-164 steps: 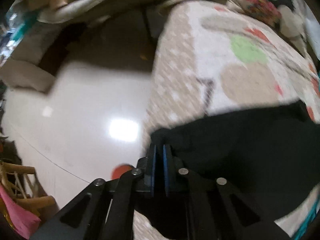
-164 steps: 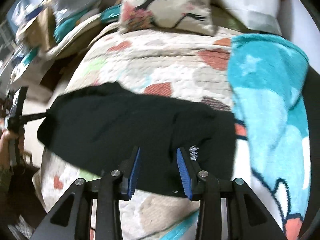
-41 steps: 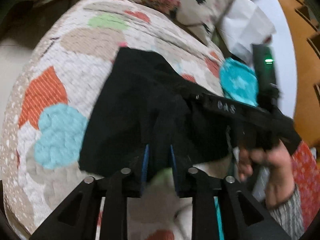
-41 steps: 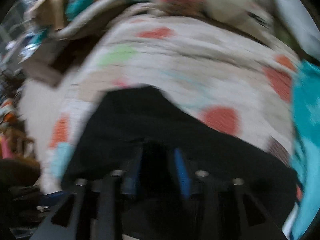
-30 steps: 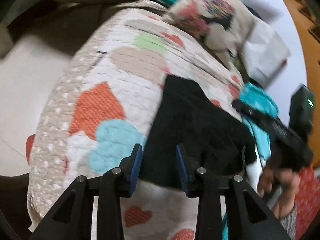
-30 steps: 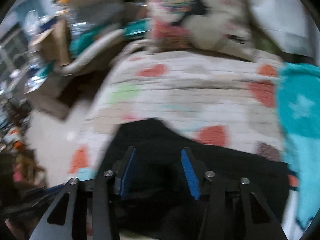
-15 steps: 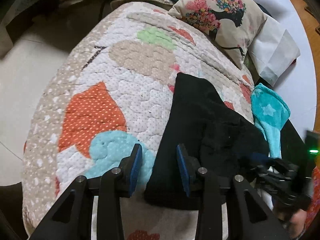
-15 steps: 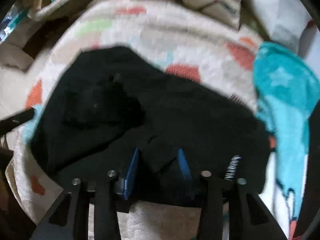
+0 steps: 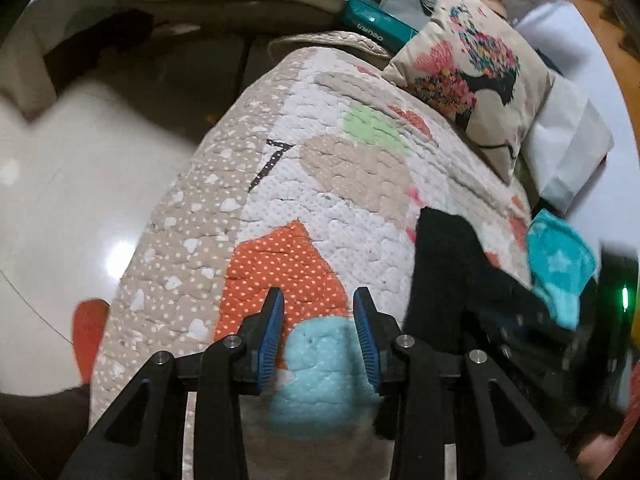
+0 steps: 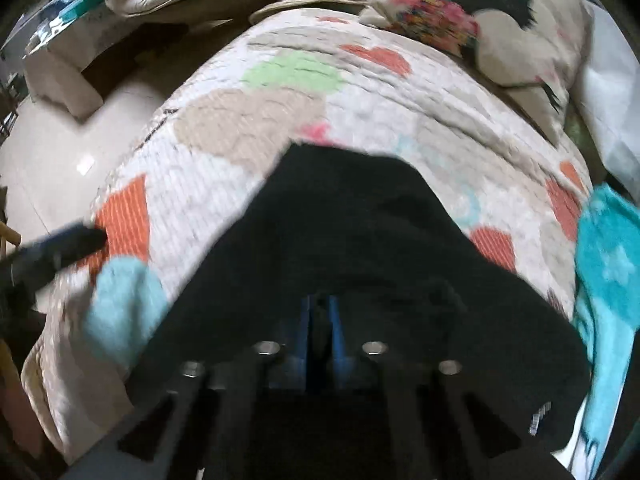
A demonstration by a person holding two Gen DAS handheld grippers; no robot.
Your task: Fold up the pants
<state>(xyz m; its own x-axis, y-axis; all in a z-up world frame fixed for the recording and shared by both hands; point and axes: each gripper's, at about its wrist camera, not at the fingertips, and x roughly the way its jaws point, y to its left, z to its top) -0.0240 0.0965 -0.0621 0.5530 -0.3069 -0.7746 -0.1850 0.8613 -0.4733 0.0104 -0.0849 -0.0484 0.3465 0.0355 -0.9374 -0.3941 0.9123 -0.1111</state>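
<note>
Left claw [image 9: 318, 334] hangs open over the heart-patterned quilted bedspread [image 9: 320, 184], gripping nothing. Right claw [image 10: 320, 330] is pinched closed on the black fabric pants [image 10: 360, 248], which lie folded on the bedspread, long axis unclear. Beyond, a teal box [image 9: 374, 26] shows illegible lettering.

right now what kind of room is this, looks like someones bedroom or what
Most likely a bedroom in a home. The black pants lie on a bed covered by a heart-patterned quilt, with a printed pillow at its head and a teal blanket beside them. Glossy tile floor runs alongside.
</note>
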